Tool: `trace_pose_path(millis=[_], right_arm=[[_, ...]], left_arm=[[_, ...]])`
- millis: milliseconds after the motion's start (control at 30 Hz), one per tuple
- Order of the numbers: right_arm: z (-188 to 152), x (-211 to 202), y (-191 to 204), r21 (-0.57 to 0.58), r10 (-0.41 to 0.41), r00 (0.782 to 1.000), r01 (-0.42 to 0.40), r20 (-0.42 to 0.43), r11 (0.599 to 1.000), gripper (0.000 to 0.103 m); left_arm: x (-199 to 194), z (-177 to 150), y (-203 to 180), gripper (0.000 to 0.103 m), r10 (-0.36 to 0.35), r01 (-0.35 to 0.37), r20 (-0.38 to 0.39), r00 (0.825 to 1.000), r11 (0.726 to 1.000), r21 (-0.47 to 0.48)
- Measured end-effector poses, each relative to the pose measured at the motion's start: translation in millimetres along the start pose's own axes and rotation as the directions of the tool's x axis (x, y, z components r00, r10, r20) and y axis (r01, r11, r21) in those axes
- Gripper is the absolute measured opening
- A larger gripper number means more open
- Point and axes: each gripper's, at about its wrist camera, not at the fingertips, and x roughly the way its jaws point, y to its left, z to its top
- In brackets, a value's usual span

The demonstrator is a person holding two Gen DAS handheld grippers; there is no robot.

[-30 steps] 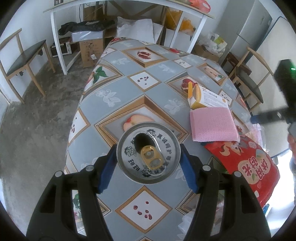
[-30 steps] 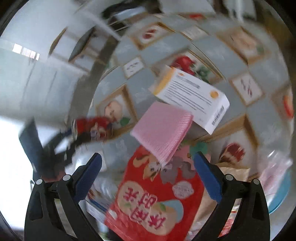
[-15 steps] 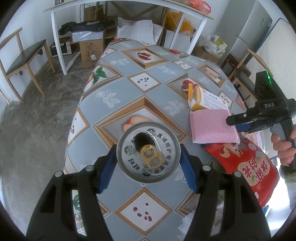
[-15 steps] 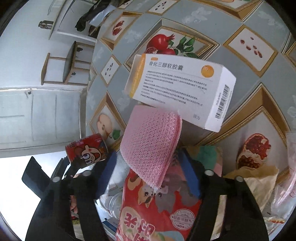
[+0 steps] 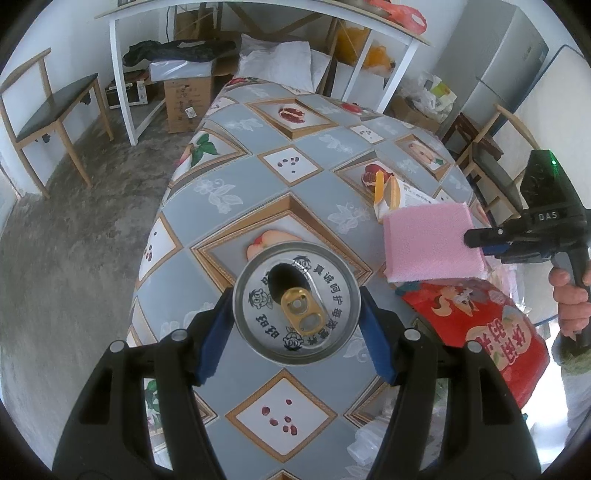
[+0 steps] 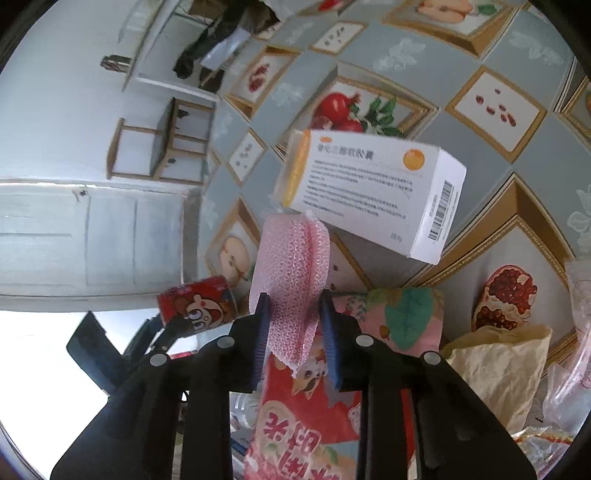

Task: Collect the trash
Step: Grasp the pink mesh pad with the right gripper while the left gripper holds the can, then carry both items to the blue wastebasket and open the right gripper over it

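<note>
Bare concrete floor (image 5: 62, 258), white walls (image 5: 55, 40). A wooden chair (image 5: 48, 107) stands left; a white table (image 5: 236, 22) and grey fridge (image 5: 506, 62) stand behind.

Most of the desk (image 5: 229, 184) lies bare on its far and left parts, open for a pass down its length. The near right edge is crowded: a white medicine box (image 5: 402, 197) stands just behind a pink foam sheet (image 5: 430, 242), which overlaps a red printed bag (image 5: 491, 332). The right hand-held gripper (image 5: 480, 240) reaches in from the right at the sheet's edge, blocking that side. The left hand-held gripper (image 5: 295, 323), filled by a can (image 5: 295, 301), occupies the near middle.
</note>
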Motion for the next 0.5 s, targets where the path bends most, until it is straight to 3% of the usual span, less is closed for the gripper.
trace_pose_path(millis=[267, 500], right_arm=[[-18, -44, 15, -0.054, 0.047, 0.996, -0.043, 0.075, 0.998, 0.026], [-55, -94, 26, -0.125, 0.088, 0.986, -0.071, 0.14, 0.99, 0.026]], left_arm=[[-30, -2, -11, 0.062, 0.001, -0.001, 0.04, 0.999, 1.0, 0.003], [-72, -4, -41, 0.062, -0.005, 0.001, 0.083, 0.997, 0.999, 0.048]])
